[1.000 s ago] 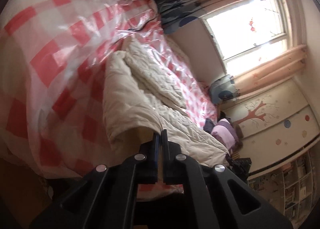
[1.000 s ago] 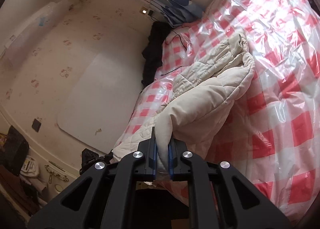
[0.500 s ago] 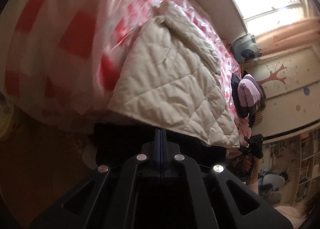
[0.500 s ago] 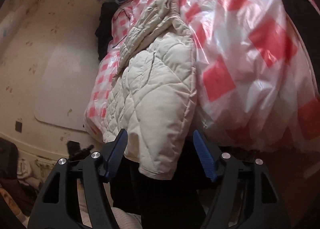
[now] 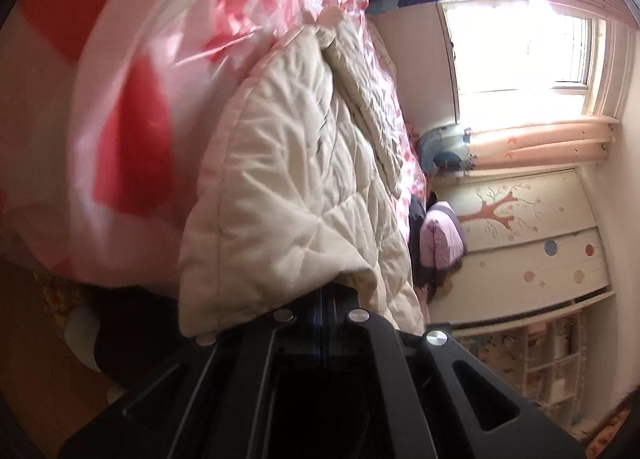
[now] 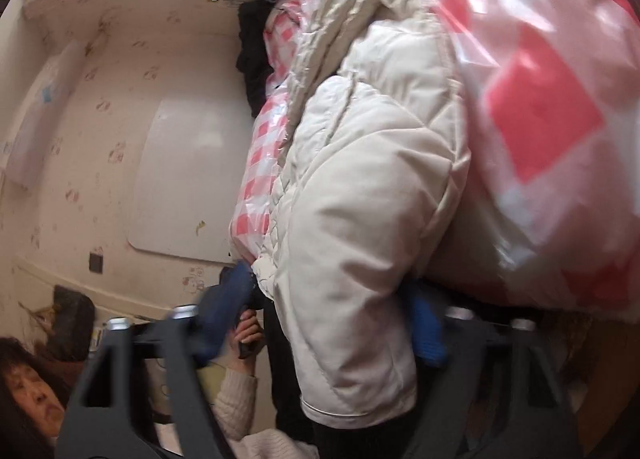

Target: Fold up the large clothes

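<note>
A cream quilted jacket (image 5: pixel 296 179) lies on the bed's red-and-white checked plastic cover (image 5: pixel 132 131), its lower part hanging over the bed edge. In the left wrist view my left gripper (image 5: pixel 322 299) is shut, its fingertips tucked under the jacket's hanging hem; whether it pinches cloth is hidden. In the right wrist view the jacket (image 6: pixel 360 219) hangs between the blue pads (image 6: pixel 224 311) of my right gripper (image 6: pixel 324 323), which is wide open around it.
A window (image 5: pixel 516 55) with peach curtains and a wall with a tree decal (image 5: pixel 496 211) are beyond the bed. A purple garment (image 5: pixel 440 235) sits at the bed's far side. Dark clothing (image 6: pixel 252 43) lies at the bed's head. A person's face (image 6: pixel 32 391) is at lower left.
My right gripper let go of the jacket fold and opened wide. Both grippers dropped to the bed's edge; the jacket now hangs over it, closer to both cameras.
</note>
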`<state>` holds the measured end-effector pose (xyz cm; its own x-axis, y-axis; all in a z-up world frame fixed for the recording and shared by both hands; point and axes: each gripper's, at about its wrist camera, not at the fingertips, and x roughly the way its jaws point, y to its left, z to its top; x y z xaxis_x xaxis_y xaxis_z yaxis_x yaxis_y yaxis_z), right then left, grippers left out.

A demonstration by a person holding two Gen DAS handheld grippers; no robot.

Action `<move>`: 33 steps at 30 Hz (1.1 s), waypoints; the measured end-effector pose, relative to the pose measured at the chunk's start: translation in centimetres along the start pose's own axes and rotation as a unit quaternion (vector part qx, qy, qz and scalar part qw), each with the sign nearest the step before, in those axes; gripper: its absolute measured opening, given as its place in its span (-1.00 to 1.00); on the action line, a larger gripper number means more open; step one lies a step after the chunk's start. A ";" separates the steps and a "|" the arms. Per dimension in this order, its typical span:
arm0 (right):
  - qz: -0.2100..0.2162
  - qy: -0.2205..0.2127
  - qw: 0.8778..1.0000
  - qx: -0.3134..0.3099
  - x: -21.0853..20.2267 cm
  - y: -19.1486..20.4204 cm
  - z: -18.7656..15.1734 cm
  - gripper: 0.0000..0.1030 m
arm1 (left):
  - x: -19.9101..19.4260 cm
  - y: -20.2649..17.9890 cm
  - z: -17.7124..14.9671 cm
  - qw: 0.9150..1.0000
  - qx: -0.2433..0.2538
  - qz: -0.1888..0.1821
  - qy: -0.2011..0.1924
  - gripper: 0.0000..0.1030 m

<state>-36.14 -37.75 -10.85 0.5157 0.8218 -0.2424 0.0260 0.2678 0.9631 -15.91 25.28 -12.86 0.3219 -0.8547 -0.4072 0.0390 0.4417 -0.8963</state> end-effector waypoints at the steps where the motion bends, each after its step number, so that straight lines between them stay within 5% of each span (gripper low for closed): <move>1: -0.007 -0.006 1.000 -0.005 0.0 0.5 0.0 -0.63 | 0.0 -0.7 0.0 1.000 0.001 0.011 -0.010 -1.00; 6: 0.026 -0.068 0.996 -0.049 -1.4 5.0 1.4 -0.76 | -2.3 -6.1 0.4 0.998 0.018 -0.005 -0.056 -1.00; 11: 0.061 -0.099 0.987 -0.112 -4.4 11.8 2.5 -0.78 | -8.1 -14.3 -0.5 0.988 0.101 -0.051 -0.106 -1.00; 14: 0.066 -0.096 0.985 -0.130 -5.7 13.4 2.2 -0.78 | -10.7 -16.9 -1.6 0.985 0.139 -0.038 -0.094 -1.00; 17: 0.041 -0.081 0.988 -0.126 -5.8 12.4 2.2 -0.77 | -10.5 -14.3 -2.9 0.987 0.152 0.030 -0.035 -0.99; 21: 0.027 -0.059 0.995 -0.072 -5.4 8.7 2.0 -0.63 | -6.9 -5.0 -3.1 0.994 0.076 0.067 0.048 -0.99; 25: 0.022 -0.051 0.998 -0.013 -6.0 4.9 1.0 0.19 | -6.1 2.6 -2.3 0.999 -0.014 0.025 0.017 -0.99; 27: 0.017 -0.039 0.999 -0.006 -6.3 3.6 0.4 0.27 | -6.2 4.7 -2.2 0.998 -0.057 -0.017 0.004 -0.28; 28: 0.018 -0.036 0.999 -0.003 -6.5 3.0 0.1 0.34 | -6.7 5.4 -2.2 0.997 -0.071 -0.026 -0.017 0.78; 29: 0.020 -0.036 0.999 -0.001 -6.6 2.7 -0.1 0.36 | -7.6 5.6 -2.2 0.995 -0.072 -0.028 -0.056 0.86; 31: 0.026 -0.040 0.999 -0.001 -6.9 2.3 -0.4 0.37 | -7.9 6.1 -1.9 0.993 -0.073 -0.070 -0.057 0.86; 33: 0.027 -0.041 0.999 0.003 -6.8 1.9 -0.6 0.37 | -8.0 5.8 -1.5 0.996 -0.057 -0.049 -0.054 0.86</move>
<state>-40.11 -42.54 -7.48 0.5842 0.7916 -0.1793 0.0002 0.2207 0.9753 -19.70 34.29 -15.02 0.4214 -0.8554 -0.3013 -0.0304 0.3188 -0.9474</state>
